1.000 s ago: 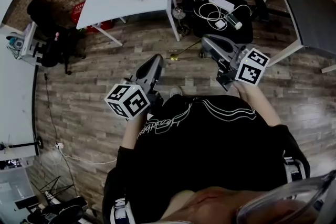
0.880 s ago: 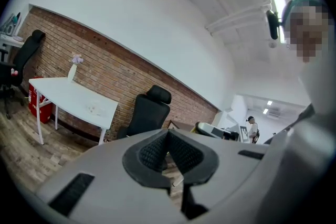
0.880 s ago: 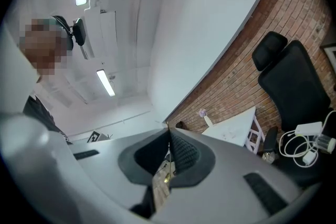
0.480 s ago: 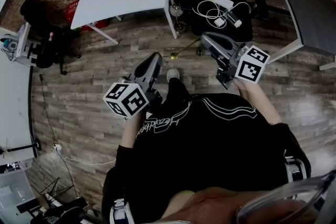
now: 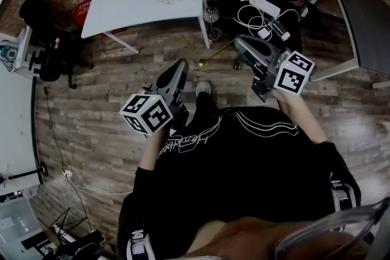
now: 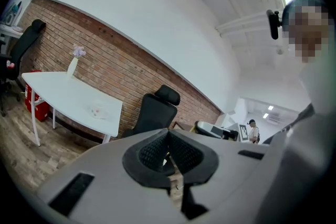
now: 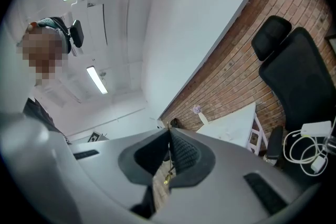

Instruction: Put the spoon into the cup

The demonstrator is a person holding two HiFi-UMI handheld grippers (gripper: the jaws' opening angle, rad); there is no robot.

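The right gripper's (image 5: 239,44) fingers (image 7: 185,156) are pressed together on a thin golden spoon (image 5: 214,55), its stem lying in the seam between them. The left gripper's (image 5: 179,67) fingers (image 6: 152,152) are also closed, with nothing between them.

Both grippers are held over a wooden plank floor (image 5: 103,100), short of the white table (image 5: 140,3) that stands against a brick wall (image 6: 105,55). A black office chair (image 6: 155,113) sits beside the table.

In the head view the spoon runs slantwise out of the right fingers, its rounded end toward the table's nearest leg. A small pale thing lies on the table, too small to identify.

The person stands with both forearms bent forward at chest height, the grippers aimed roughly toward the table.
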